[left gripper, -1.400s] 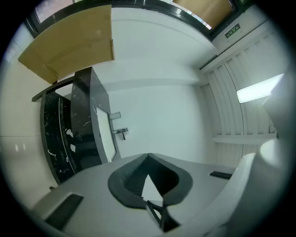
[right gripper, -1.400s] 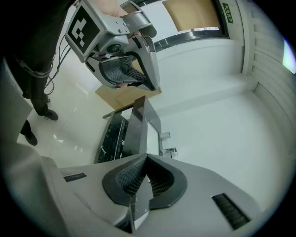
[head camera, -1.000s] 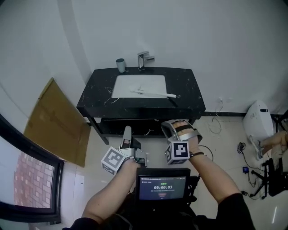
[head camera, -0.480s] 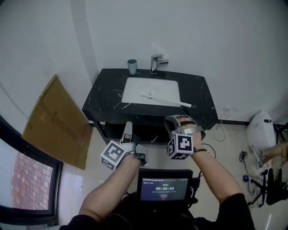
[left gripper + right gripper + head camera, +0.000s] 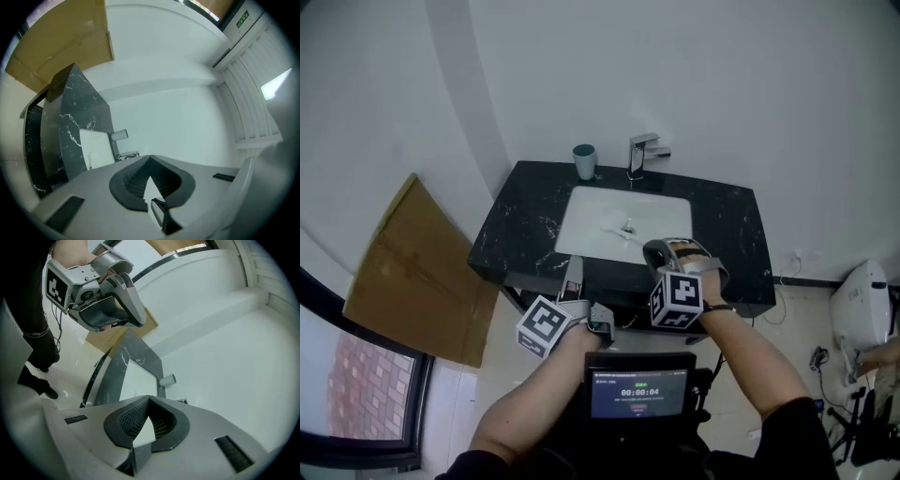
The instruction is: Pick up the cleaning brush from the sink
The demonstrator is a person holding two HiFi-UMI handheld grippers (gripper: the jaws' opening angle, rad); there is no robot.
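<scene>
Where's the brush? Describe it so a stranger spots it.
Find the black counter at the white wall, then the white sink in it. The brush lies in the sink, toward its front right. It is thin, white and lying flat, unlike the upright cup and faucet behind.

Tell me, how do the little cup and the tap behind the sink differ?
The cup is dull teal, round and plain, while the tap is shiny metal and angular, with a spout jutting from its top. The cup stands on the black countertop behind the left corner of the basin. The tap stands behind the basin's middle. Both stand upright near the wall.
</scene>
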